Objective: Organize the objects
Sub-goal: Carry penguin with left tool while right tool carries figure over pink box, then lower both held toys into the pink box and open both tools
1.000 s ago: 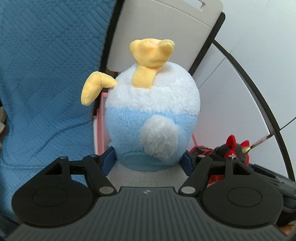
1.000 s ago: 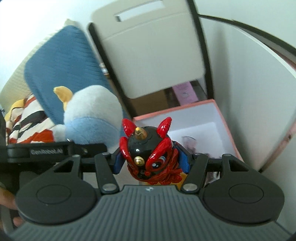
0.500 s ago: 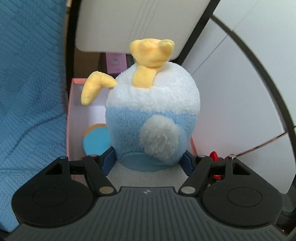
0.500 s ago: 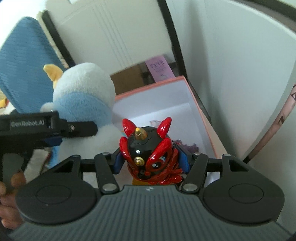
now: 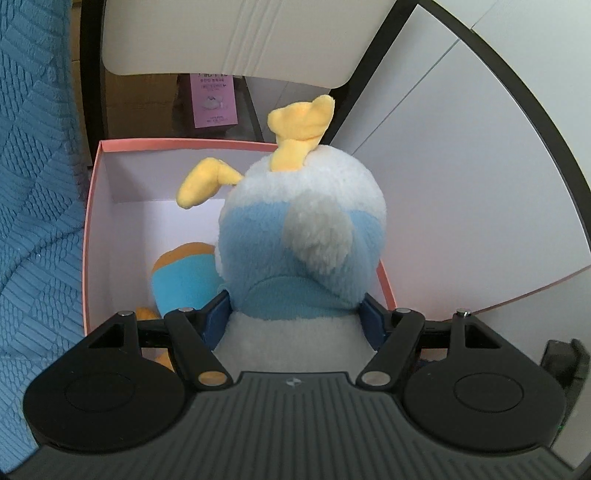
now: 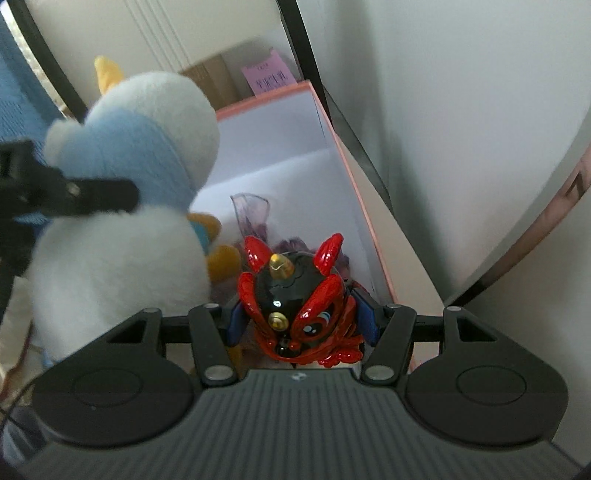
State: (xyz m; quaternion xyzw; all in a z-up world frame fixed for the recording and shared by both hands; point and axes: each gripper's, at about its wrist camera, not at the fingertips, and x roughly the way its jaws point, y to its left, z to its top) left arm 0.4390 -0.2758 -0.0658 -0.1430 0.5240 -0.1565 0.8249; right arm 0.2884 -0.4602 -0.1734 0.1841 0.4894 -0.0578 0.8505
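Note:
My left gripper is shut on a blue and white plush duck with yellow feet, held upside down over a pink-rimmed white box. The duck also shows in the right wrist view, at the left. My right gripper is shut on a red and black horned figurine, held above the box near its right wall. An orange and turquoise plush and a purple item lie inside the box.
A blue textured cushion lies left of the box. A white chair back with black legs stands behind it, with a purple card underneath. A white round table top is on the right.
Both grippers have moved forward and down over the box with their toys. The box interior now fills more of both views, and the duck has tilted.

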